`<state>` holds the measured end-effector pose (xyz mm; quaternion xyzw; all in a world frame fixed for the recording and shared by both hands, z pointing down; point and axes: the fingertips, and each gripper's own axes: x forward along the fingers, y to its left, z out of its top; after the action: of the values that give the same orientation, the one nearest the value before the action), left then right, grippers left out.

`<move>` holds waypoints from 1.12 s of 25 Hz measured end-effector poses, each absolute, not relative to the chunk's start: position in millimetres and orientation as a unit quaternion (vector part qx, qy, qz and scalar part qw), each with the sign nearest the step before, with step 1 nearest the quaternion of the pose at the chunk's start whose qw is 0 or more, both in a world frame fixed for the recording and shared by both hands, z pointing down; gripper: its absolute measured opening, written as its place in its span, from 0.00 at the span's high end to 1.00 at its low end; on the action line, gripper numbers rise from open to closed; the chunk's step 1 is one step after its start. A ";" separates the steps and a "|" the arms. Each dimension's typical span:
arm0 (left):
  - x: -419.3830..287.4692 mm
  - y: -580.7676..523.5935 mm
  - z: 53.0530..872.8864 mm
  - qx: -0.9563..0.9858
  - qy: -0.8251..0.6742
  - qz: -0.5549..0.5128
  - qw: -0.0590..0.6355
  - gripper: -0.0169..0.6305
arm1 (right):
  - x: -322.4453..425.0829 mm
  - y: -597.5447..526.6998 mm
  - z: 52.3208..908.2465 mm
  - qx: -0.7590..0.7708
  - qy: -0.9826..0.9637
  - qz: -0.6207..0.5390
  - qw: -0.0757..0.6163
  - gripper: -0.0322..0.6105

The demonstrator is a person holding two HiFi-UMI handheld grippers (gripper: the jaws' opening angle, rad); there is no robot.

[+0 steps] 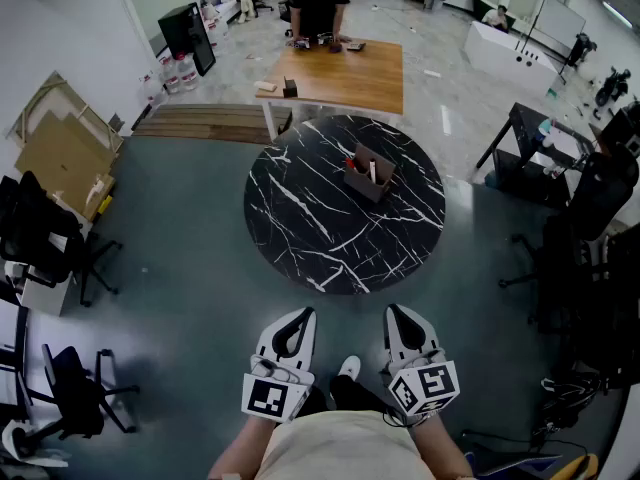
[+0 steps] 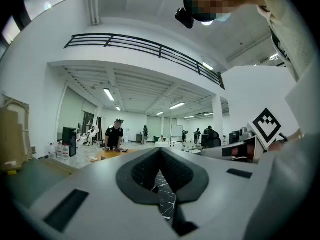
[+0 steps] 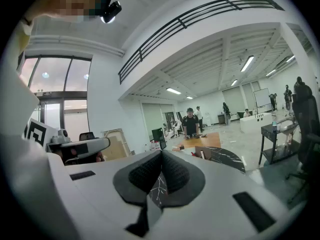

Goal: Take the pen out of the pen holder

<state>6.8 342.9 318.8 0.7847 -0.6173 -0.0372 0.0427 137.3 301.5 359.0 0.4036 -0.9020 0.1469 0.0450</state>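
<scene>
A brown box-shaped pen holder (image 1: 368, 174) stands on the round black marble table (image 1: 310, 228), right of its centre, with a pale pen (image 1: 373, 171) sticking out of it. Both grippers are held low near my body, well short of the table. My left gripper (image 1: 304, 314) has its jaws together with nothing in them. My right gripper (image 1: 394, 312) is likewise shut and empty. In the right gripper view the pen holder (image 3: 201, 154) shows far off, just past the shut right gripper (image 3: 161, 152). The left gripper (image 2: 161, 149) shows only marble through the gap behind its tips.
A wooden table (image 1: 345, 76) stands beyond the round one, with a person behind it. Office chairs (image 1: 50, 243) stand at the left, a black desk (image 1: 540, 143) and chairs at the right. Cardboard (image 1: 60, 148) leans at the far left. A wooden pallet (image 1: 210, 123) lies on the floor.
</scene>
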 end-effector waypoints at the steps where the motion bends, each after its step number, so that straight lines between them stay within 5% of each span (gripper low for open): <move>1: 7.7 334.6 317.7 0.784 -0.618 -0.036 0.043 0.96 | 137.9 291.1 357.6 0.403 -0.902 0.148 0.044 0.92; 28: -77.9 8.7 372.2 0.851 -0.513 -0.034 0.104 0.96 | 56.2 -0.4 401.1 0.514 -0.837 0.161 0.091 0.92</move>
<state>-77.9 8.7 372.2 0.8511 -0.5134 -0.0338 0.1042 56.2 -0.4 401.1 0.5141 -0.8375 0.1615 0.0911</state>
